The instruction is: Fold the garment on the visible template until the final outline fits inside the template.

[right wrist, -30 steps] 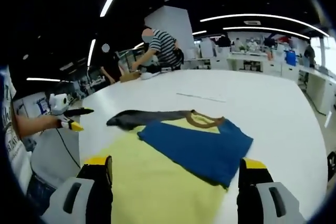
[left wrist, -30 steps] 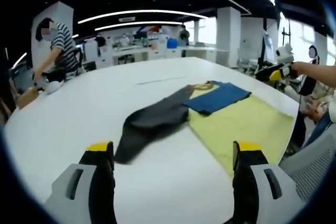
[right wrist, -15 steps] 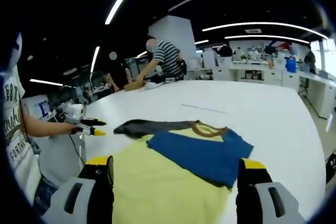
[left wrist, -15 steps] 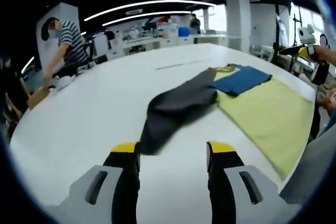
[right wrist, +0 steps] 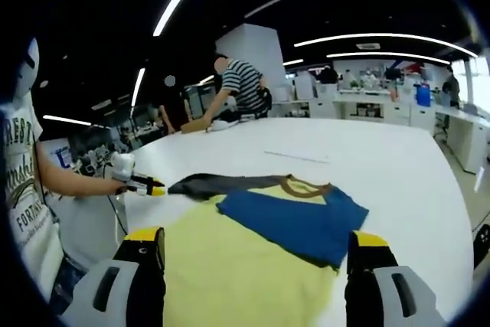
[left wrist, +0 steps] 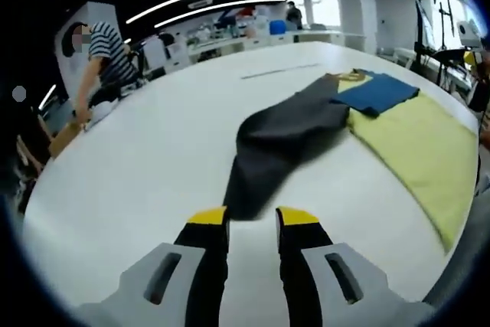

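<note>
The garment lies on the white table [left wrist: 130,166]. Its long dark grey sleeve [left wrist: 283,132] stretches toward my left gripper [left wrist: 253,217]. That gripper's yellow-tipped jaws are narrowed but still apart, with the sleeve's end lying between the tips. A blue part [left wrist: 379,91] is folded over a yellow-green sheet of cloth [left wrist: 417,147], beside a brown collar [left wrist: 348,76]. My right gripper [right wrist: 256,239] hangs wide open over the yellow-green cloth [right wrist: 230,273], short of the blue part [right wrist: 295,216] and the collar [right wrist: 302,188]. The left gripper [right wrist: 149,187] meets the grey sleeve [right wrist: 222,183] there.
A person in a striped shirt [left wrist: 103,51] bends over the table's far edge by a brown box [left wrist: 61,137]. A thin line [left wrist: 268,73] marks the table beyond the garment. The person holding the grippers, in a white printed shirt [right wrist: 19,189], stands at the left.
My left gripper has come forward to the grey sleeve's end and its jaws have narrowed from wide open to a small gap. The right gripper has stayed open and hardly moved.
</note>
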### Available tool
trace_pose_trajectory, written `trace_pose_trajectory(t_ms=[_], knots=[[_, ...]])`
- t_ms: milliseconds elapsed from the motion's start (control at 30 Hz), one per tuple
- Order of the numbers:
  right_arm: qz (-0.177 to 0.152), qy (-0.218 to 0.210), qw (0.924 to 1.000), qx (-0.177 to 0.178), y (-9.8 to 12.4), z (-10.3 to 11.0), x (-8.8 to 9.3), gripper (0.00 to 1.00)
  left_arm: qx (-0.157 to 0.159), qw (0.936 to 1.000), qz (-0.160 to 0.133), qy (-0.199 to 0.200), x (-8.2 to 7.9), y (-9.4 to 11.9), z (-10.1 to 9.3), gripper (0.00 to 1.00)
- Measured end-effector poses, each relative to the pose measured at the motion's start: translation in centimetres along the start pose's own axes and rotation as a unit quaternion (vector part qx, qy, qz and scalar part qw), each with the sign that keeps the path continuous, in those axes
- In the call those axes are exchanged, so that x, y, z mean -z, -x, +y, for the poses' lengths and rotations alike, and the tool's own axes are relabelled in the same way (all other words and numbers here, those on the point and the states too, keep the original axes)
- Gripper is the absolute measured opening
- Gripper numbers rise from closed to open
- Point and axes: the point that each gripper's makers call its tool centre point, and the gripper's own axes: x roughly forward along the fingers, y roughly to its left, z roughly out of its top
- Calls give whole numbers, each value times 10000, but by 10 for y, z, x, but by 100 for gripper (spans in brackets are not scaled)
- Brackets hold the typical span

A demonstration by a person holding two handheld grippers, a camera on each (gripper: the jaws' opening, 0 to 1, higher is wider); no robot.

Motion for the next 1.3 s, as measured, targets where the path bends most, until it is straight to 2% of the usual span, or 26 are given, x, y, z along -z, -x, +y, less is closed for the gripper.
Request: trace_pose_trajectory(t_ms=[100, 200, 400, 567, 667, 800, 1033, 1167, 1300], knots=[[53, 61, 10000, 9, 0, -1, 3, 99, -24, 9999, 59, -98, 3, -3, -3, 20], [82, 41, 10000, -15, 0, 1, 6, 99, -9, 9999, 63, 88, 5, -5, -3, 17], [177, 45, 9998, 67, 1, -4, 17, 99, -46, 9998, 112, -151, 5, -9, -5, 12], [110, -2, 9998, 141, 3, -6, 15, 99, 25, 10000, 29, 22, 1, -13, -6, 8], [91, 24, 9998, 185, 4, -6, 15, 99, 107, 9999, 37, 15, 3, -14, -8, 0], [66, -7, 9998, 194, 4, -7, 16, 99, 123, 9999, 8, -59, 1, -9, -13, 0], [43, 5, 9998, 169, 2, -8, 15, 99, 177, 9996, -192, 65, -13, 6, -21, 0], [25, 13, 9999, 153, 1, -8, 15, 99, 168, 9989, -410, 183, -28, 17, -24, 0], [-4, 21, 9999, 151, 1, -7, 14, 99, 233, 9978, -600, 140, -44, 24, -28, 0]])
